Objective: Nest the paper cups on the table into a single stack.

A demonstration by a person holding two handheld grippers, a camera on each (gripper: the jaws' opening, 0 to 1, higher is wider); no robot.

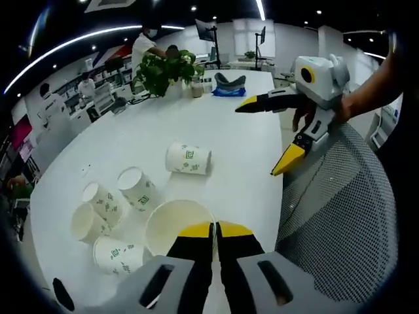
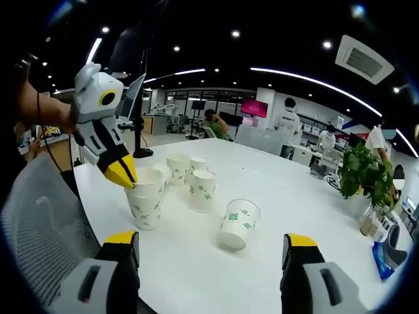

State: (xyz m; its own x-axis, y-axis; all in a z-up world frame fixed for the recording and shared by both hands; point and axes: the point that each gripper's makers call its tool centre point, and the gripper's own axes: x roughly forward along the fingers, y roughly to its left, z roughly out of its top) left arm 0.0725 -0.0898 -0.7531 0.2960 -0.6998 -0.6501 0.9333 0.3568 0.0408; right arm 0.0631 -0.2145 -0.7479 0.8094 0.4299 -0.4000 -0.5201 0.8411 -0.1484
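Several white paper cups with green print are spread over the white table [image 1: 196,124]. My left gripper [image 1: 215,230] is shut on the rim of an upright cup [image 1: 178,222]; the right gripper view shows its yellow tips [image 2: 122,173] pinching that cup [image 2: 145,199]. One cup lies on its side [image 1: 188,158] [image 2: 237,224], apart from the others. Three more cups [image 1: 101,199] cluster left of the held one, and another [image 2: 201,190] stands upright near it. My right gripper [image 2: 211,241] hangs wide open, holding nothing, above the table's edge [image 1: 265,136].
A grey mesh chair back [image 1: 340,209] [image 2: 39,222] stands against the table's near edge. A potted plant [image 1: 163,69] [image 2: 363,173] and a blue item [image 1: 229,88] sit at the far end. People stand and sit in the office behind.
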